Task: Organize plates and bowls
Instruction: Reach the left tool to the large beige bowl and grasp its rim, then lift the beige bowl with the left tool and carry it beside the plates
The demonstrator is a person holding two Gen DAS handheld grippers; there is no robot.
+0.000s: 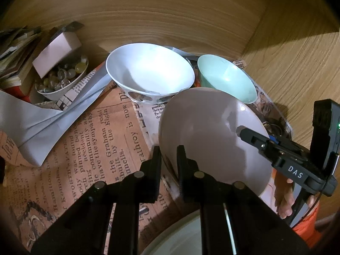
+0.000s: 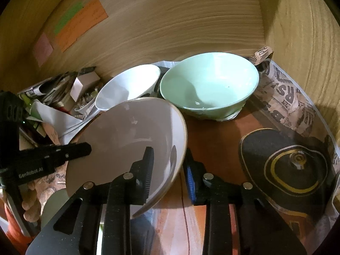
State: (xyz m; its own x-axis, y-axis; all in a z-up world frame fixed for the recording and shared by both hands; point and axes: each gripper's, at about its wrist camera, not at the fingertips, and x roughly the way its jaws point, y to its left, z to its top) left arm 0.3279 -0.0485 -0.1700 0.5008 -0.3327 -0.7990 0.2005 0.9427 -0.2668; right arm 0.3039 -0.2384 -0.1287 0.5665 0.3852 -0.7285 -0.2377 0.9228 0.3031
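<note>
Gripping the grey bowl (image 1: pixel 212 136) by opposite rims, your left gripper (image 1: pixel 169 155) and right gripper (image 2: pixel 167 159) could let it slip; uneven lifting would tip it.

Three bowls are set on printed paper (image 1: pixel 89 148) in a wooden corner. The white bowl (image 1: pixel 148 72) is placed left of the green bowl (image 1: pixel 227 78), both behind the grey bowl (image 1: pixel 210 136). A small dish of beads (image 1: pixel 61 78) is seen further left.
</note>
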